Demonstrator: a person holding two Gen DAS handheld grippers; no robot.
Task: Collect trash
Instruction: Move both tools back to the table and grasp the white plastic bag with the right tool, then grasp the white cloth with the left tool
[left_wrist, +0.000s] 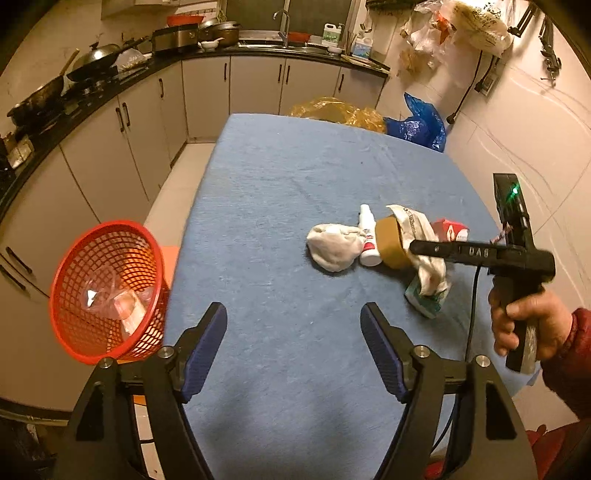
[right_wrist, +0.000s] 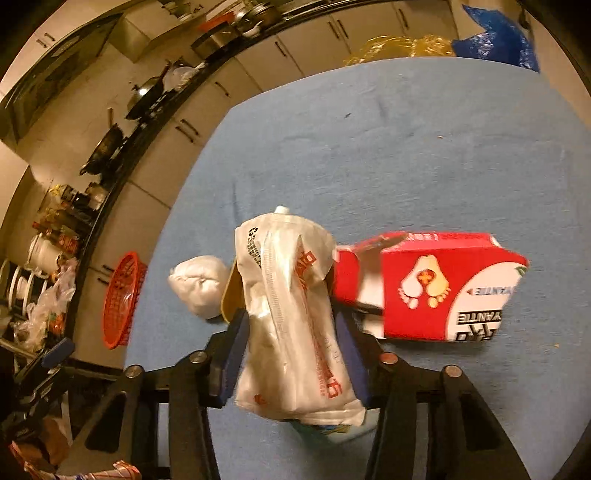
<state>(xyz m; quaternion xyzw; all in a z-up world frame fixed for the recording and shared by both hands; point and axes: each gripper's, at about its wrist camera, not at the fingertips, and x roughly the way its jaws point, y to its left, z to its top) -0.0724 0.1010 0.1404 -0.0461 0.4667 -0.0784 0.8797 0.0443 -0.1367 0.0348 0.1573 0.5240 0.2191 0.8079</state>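
The right tool (right_wrist: 291, 339) pinches the white wrapper (right_wrist: 291, 306) for transfer to the red basket (left_wrist: 107, 291); the left tool (left_wrist: 293, 339) stands spread, empty, over the bench (left_wrist: 295, 177).

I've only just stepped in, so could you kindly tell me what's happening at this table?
A person is clearing trash off a blue-clothed table with a handheld gripper in each hand. The right gripper is closed on a crumpled white plastic packet with red print, beside a red and white carton, a white wad of cloth, a small white bottle and a brown tape roll. The left gripper hangs open and empty. A red mesh basket beside the table already holds clear plastic.
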